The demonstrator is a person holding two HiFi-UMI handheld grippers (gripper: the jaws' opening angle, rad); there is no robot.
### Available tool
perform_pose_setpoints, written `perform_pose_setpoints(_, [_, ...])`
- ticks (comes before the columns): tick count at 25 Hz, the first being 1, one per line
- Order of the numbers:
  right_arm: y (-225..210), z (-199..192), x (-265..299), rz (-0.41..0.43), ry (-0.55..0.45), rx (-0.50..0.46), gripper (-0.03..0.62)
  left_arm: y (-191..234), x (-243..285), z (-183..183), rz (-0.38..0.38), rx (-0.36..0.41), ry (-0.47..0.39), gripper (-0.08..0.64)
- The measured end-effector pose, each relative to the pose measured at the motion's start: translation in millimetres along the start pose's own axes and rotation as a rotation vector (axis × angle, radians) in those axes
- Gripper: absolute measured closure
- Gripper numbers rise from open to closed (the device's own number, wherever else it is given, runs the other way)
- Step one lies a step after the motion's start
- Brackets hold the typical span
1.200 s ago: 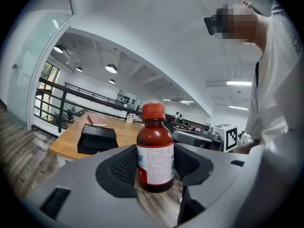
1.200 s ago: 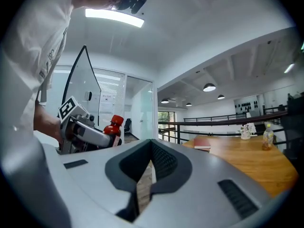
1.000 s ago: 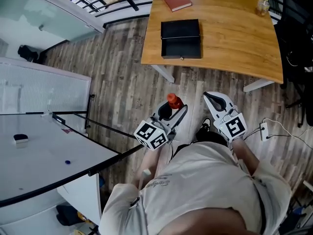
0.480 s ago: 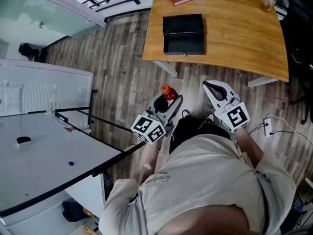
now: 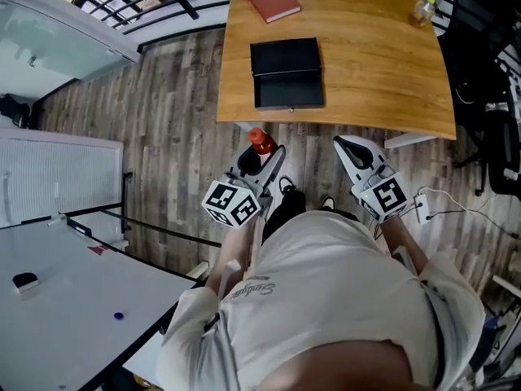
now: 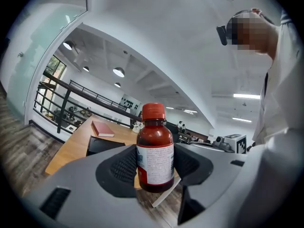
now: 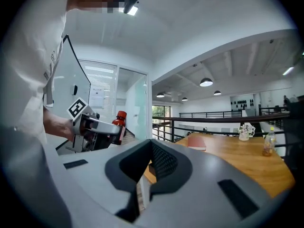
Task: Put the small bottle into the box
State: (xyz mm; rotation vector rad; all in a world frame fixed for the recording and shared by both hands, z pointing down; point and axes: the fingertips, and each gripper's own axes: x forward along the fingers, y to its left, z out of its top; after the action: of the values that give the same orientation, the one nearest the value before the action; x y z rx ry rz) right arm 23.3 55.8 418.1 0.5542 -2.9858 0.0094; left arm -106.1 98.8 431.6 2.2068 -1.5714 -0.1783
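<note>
Left gripper (image 5: pixel 256 160): jaws closed on the upright bottle (image 6: pixel 155 151), red cap above them. Right gripper (image 7: pixel 151 161): beside it, jaws together, empty. Black box (image 5: pixel 286 73): on the table (image 5: pixel 374 72), ahead of both grippers, well apart

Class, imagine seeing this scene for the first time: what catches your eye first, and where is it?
The red-capped small bottle stands out, clamped in the left tongs above the wood floor. Ahead, an open black box lies on the wooden table, a red book beyond it. The right tongs are shut and empty.
</note>
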Motion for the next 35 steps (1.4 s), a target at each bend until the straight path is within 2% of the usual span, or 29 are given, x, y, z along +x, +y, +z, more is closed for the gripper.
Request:
perform_pose_setpoints(5, [-13.0, 34.8, 47.7, -0.023, -0.068, -0.032, 0.597, 28.8, 12.0, 38.0, -0.026, 0.044, -0.046, 0.333])
perform_pose_setpoints(11, [-8.9, 40.2, 95.5, -0.056, -0.067, -0.036, 0.597, 72.8, 10.1, 45.4, -0.071, 0.056, 0.006, 0.333])
perform_pose_setpoints(13, [-7.8, 33.9, 104.3, -0.081, -0.057, 0.005, 0.597, 83.7, 9.7, 46.1, -0.089, 0.065, 0.022, 0.333])
perform_pose_setpoints(17, [-10.4, 17.7, 112.6, -0.131, -0.054, 0.171, 0.597, 94.7, 15.4, 43.3, -0.115, 0.059, 0.052, 0.333])
perform_pose_setpoints(19, [-14.1, 8.5, 113.0, -0.142, -0.026, 0.2, 0.597, 94.7, 17.9, 37.9, -0.13, 0.042, 0.058, 0.333])
perform_pose_setpoints(26, [-38.9, 2.6, 123.2, -0.159, 0.001, 0.165, 0.597, 105.3, 48.7, 17.7, -0.16, -0.039, 0.096, 0.333])
perform_pose_setpoints(30, [-61.1, -12.2, 133.3, -0.147, 0.011, 0.225, 0.597, 105.1, 74.0, 33.5, -0.17, -0.016, 0.086, 0.333])
perform_pose_setpoints(35, [-92.5, -8.7, 160.1, -0.098, -0.004, 0.128, 0.597, 111.3, 107.0, 38.1, -0.157, -0.008, 0.142, 0.333])
